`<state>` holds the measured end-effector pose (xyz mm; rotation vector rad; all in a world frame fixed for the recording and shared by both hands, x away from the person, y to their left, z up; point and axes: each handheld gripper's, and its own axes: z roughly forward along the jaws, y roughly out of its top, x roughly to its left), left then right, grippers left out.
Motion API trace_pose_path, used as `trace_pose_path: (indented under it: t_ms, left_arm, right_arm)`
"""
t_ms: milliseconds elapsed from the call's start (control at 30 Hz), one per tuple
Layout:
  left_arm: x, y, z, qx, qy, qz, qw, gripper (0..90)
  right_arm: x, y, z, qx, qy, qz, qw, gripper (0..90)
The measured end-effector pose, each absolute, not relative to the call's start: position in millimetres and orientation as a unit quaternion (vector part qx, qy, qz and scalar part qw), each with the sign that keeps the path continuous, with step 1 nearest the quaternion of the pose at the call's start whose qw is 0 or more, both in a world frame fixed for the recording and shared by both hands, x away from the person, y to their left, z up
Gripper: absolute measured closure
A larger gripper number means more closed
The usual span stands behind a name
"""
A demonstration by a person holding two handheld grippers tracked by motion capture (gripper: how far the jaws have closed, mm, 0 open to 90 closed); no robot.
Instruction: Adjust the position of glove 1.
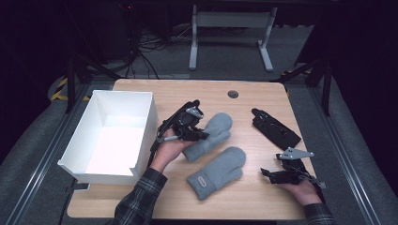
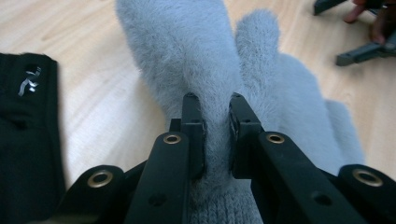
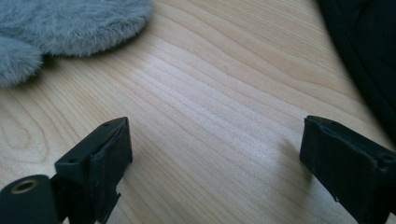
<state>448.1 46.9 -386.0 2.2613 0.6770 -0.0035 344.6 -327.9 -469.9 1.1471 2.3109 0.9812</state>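
Two grey mittens [image 1: 216, 154] — one black glove [image 1: 276, 128], one box [image 1: 112, 133]

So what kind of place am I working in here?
Probably a lab or recording workspace, not a home: a bare wooden table on grey carpet, a bundle of cables on the floor behind it, a white desk frame beyond, dark surroundings.

Fluffy grey mitten [image 1: 209, 135], lying on the table, cuff pinched
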Motion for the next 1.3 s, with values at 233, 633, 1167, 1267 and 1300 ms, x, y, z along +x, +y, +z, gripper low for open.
trace_pose_path:
  t_ms: [233, 633, 1167, 1267, 1300]
  left_arm:
    - [420.3, 44.7, -376.8, 0.887, 0.250, -0.013, 0.388, 80.3]
    - [383.0, 33.1, -382.4, 0.896, 0.226, -0.033, 0.382, 80.3]
    - [373.0, 14.4, -398.1, 0.905, 0.212, -0.048, 0.365, 80.1]
    - [373.6, 12.3, -404.4, 0.910, 0.211, -0.050, 0.353, 79.6]
    - [373.2, 11.2, -406.7, 0.909, 0.212, -0.048, 0.355, 79.2]
  right_arm:
    - [344.6, -328.0, -469.9, 0.408, 0.822, 0.349, 0.190, 9.7]
    - [344.7, -327.9, -469.9, 0.408, 0.822, 0.349, 0.190, 9.7]
    - [344.7, -327.9, -469.9, 0.408, 0.822, 0.349, 0.190, 9.7]
    - [344.7, -327.9, -469.9, 0.408, 0.822, 0.349, 0.190, 9.7]
    - [344.7, -327.9, -469.9, 0.408, 0.822, 0.349, 0.190, 9.7]
